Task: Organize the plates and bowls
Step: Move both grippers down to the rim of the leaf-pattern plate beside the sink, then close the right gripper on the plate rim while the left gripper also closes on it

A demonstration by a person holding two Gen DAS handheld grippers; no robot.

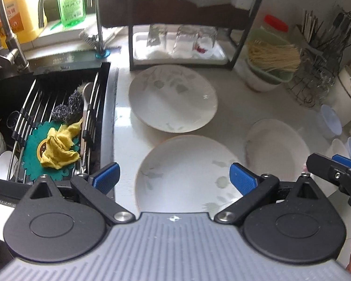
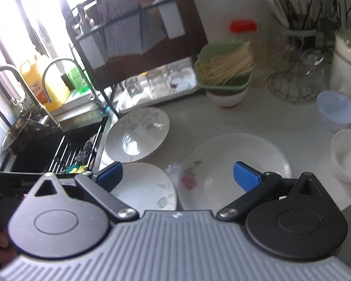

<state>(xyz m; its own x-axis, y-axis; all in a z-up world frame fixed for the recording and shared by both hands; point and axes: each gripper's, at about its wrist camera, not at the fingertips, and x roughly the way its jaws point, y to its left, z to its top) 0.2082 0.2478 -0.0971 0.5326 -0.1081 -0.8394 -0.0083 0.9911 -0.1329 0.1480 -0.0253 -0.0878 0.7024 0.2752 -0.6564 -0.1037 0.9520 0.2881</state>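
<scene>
The white counter (image 1: pixel 124 121) by the sink is holding three plates. I am hovering my left gripper (image 1: pixel 174 179), spread wide, right over the near plate (image 1: pixel 187 171); my right gripper (image 2: pixel 177 175) is spread too.

Both wrist views, somewhat blurred, high over the counter (image 1: pixel 234 107), sharing three plates (image 2: pixel 138 133).

No legible text anywhere. Blurred red-and-white characters on the orange label of the yellow plastic jug (image 1: pixel 10 18); unreadable white print on the green transparent bottle (image 1: pixel 72 3).
</scene>
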